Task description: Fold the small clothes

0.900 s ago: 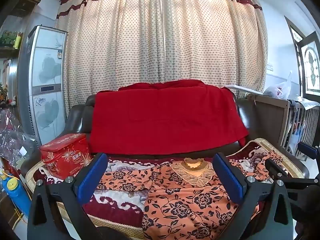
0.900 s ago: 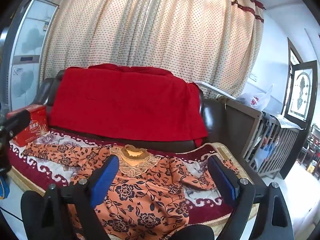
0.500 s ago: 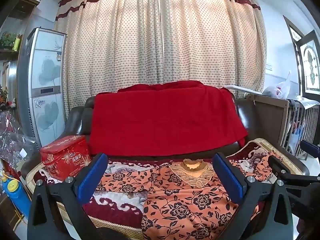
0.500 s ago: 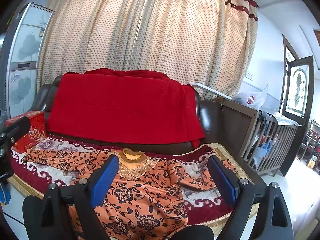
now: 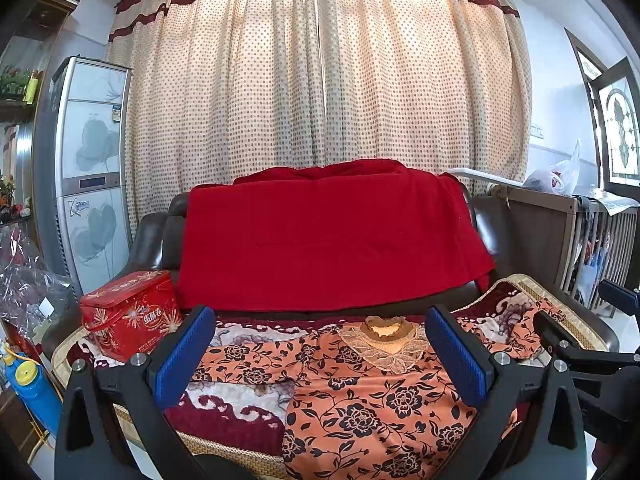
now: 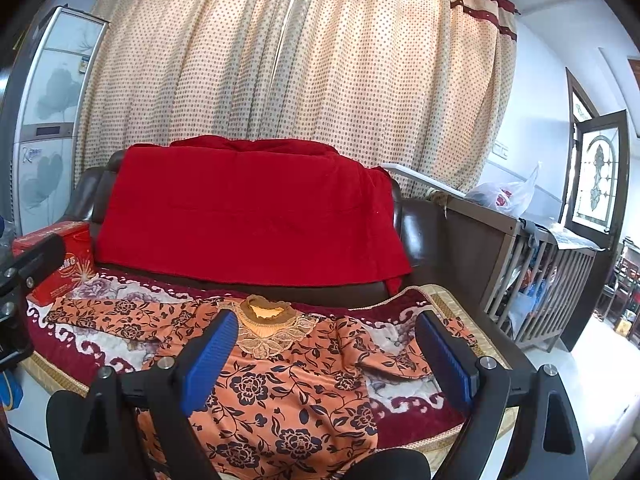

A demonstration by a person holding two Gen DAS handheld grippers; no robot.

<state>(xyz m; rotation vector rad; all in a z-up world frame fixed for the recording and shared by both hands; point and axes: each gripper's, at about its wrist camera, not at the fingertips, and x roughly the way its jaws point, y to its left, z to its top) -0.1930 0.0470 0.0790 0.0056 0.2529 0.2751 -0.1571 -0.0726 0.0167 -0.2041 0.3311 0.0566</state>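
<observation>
Nothing much has shifted: both hand-held grippers, left (image 5: 320,354) and right (image 6: 322,356), hover wide and empty above the blouse (image 5: 360,392). Folding hasn't begun; next, probably grasp a sleeve.

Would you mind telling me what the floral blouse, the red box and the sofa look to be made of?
Floral blouse: thin soft woven cloth, matte, with a lace collar; it drapes and creases. Red box: likely printed tin, glossy, with crisp edges. Sofa: dark leather or imitation, since its arm gleams.
</observation>
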